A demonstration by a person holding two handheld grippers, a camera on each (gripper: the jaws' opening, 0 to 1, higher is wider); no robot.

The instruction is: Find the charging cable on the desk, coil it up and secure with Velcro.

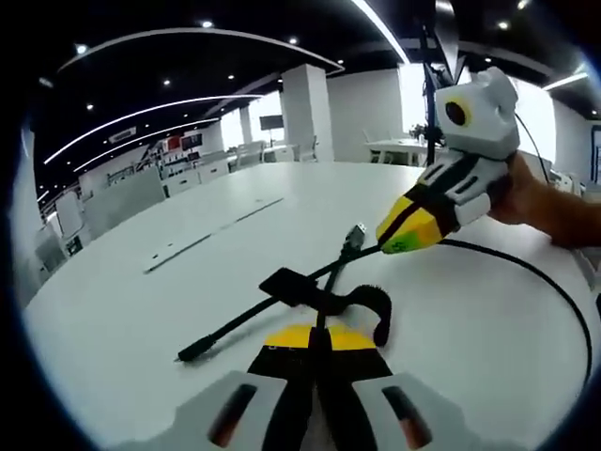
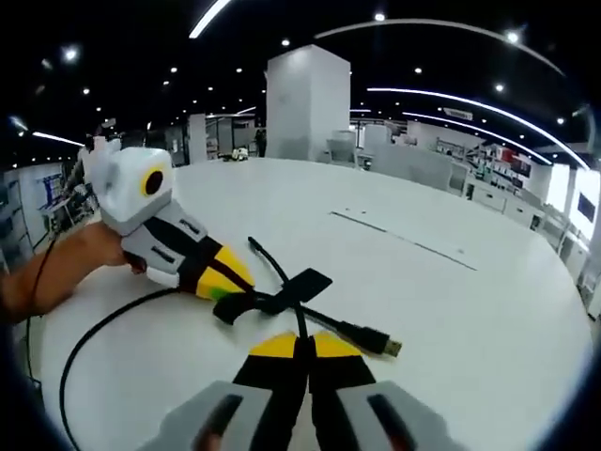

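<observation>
The charging cable (image 1: 282,315) lies on the white tabletop (image 1: 188,282) in the lower middle of the left gripper view, both of its ends crossing near the black Velcro strap (image 1: 371,305) that is fixed around it. The left tongs (image 1: 317,349) appear at bottom centre, their yellow tips pressed together on the cable where it runs down between them; the same pinch is seen in the right gripper view at middle left, just above the strap (image 2: 246,303). The right tongs (image 2: 300,349) are likewise closed on the cable (image 2: 282,272) at bottom centre of their own view, and appear in the left gripper view at right of centre (image 1: 406,235), clamped beside the USB plug. The main risk, as I judge it, is that the two short ends are held while the long slack loop (image 1: 554,291) sweeping along the right edge lies free: it could twist, snag or spring loose while coiling, and the strap could stick to itself before wrapping the bundle. One end runs from the middle toward the lower left to a small plug (image 1: 186,354); the other points to the upper right, ending in the USB plug (image 1: 354,235), which in the right gripper view (image 2: 387,346) points lower right.
</observation>
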